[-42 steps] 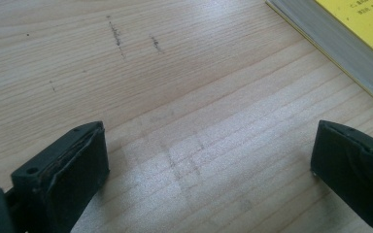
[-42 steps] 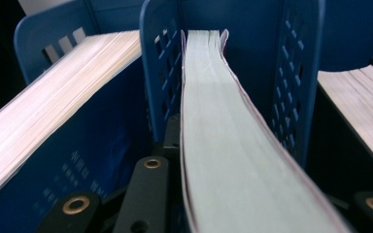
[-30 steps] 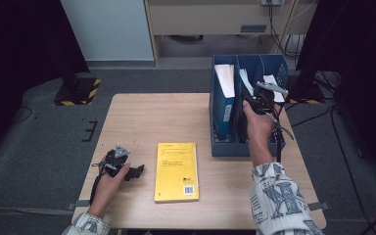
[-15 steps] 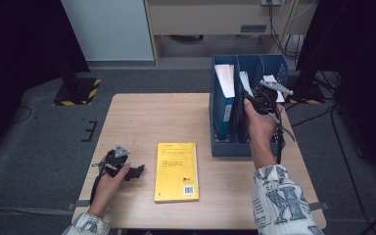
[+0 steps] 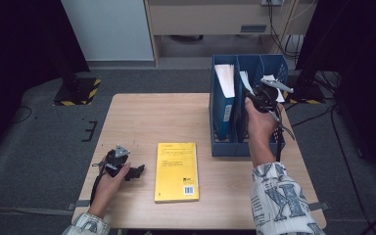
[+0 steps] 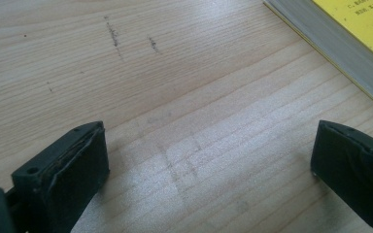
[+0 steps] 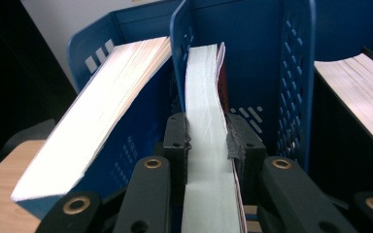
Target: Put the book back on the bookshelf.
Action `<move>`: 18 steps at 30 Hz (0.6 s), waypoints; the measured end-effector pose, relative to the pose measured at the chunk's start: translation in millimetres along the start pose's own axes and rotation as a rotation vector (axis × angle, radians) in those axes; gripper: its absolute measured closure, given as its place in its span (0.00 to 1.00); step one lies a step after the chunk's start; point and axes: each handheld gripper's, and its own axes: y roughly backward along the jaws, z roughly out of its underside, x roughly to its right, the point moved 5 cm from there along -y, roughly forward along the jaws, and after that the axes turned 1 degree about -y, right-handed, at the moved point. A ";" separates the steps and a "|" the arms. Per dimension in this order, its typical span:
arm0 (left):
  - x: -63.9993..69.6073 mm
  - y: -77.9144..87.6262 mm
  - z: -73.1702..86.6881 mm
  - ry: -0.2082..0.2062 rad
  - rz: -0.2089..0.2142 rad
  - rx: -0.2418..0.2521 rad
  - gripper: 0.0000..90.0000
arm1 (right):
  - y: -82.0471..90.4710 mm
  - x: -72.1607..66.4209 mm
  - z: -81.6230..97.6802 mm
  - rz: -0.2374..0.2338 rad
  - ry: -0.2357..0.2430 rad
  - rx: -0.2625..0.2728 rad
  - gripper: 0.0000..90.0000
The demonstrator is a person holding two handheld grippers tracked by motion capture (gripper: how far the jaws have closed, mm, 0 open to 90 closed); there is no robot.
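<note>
Book (image 7: 206, 141) stands clamped between right tongs (image 7: 207, 138) in middle file-rack (image 5: 225, 115) slot; left tongs (image 6: 209, 165) released.

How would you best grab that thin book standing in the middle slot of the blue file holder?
By its upper page edge, from above and the open front, as the right gripper does now: its jaws are closed on the thin book. The blue file holder walls cover its flat sides, leaving only that edge exposed.

Right tongs (image 5: 254, 98) at the blue file rack (image 5: 223, 132) — yellow book (image 5: 177, 171) lies flat on the table (image 5: 142, 117)
</note>
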 end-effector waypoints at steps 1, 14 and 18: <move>0.0 0.0 0.0 0.000 0.000 0.000 0.00 | -0.3 -0.1 -0.4 0.003 -0.005 0.002 0.81; 0.2 -0.3 -0.3 0.001 0.001 0.003 0.00 | -11.5 5.6 -17.9 0.043 0.017 0.041 0.82; 0.0 -0.4 -0.4 -0.003 0.002 0.002 0.00 | -19.1 5.5 -24.7 0.053 0.035 0.045 0.82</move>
